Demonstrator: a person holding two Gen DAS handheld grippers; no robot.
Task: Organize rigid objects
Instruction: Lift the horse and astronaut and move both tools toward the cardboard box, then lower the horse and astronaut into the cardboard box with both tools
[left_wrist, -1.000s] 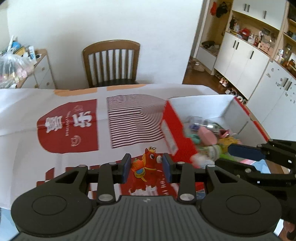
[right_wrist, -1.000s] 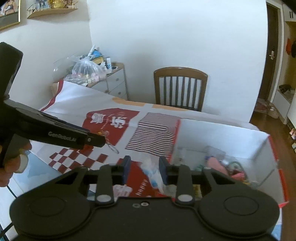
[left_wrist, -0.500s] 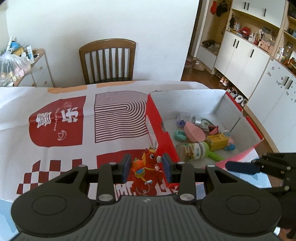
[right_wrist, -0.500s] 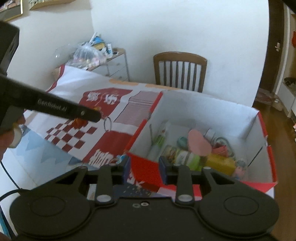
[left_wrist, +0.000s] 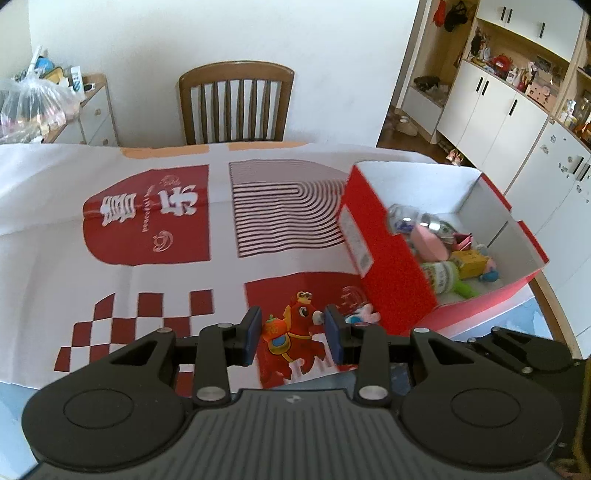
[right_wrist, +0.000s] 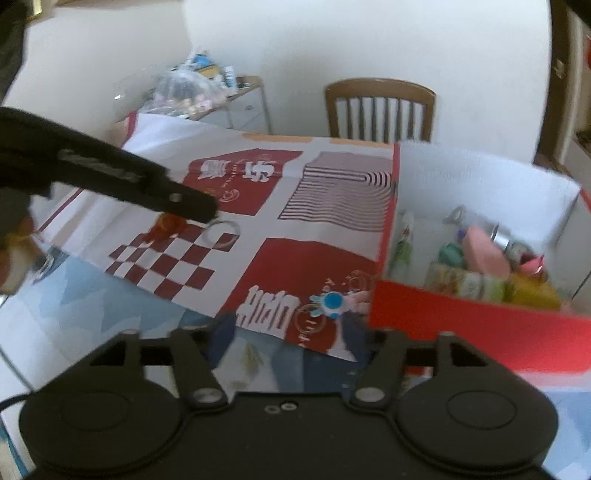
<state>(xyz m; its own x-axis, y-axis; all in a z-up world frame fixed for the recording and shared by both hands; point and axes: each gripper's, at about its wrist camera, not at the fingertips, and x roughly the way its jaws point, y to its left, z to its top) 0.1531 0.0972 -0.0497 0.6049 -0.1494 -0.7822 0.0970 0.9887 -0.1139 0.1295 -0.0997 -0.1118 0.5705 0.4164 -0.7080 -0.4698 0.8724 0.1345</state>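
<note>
The right view is blurred, so the small blue-and-white toy (right_wrist: 334, 302) just left of the red box (right_wrist: 480, 325) is hard to identify. The right gripper (right_wrist: 288, 332), jaws just opened, stands spread and empty near it. The left gripper (left_wrist: 291, 334) pinches a red horse (left_wrist: 291, 332) left of the box. The box wall hides part of its contents. A red-and-white cloth (left_wrist: 147, 221) covers the table; a chair (left_wrist: 236, 103) stands beyond.

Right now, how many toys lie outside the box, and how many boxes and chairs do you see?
Toys outside the box: 2 (horse, blue toy)
Box: 1
Chair: 1
Total: 4
</note>
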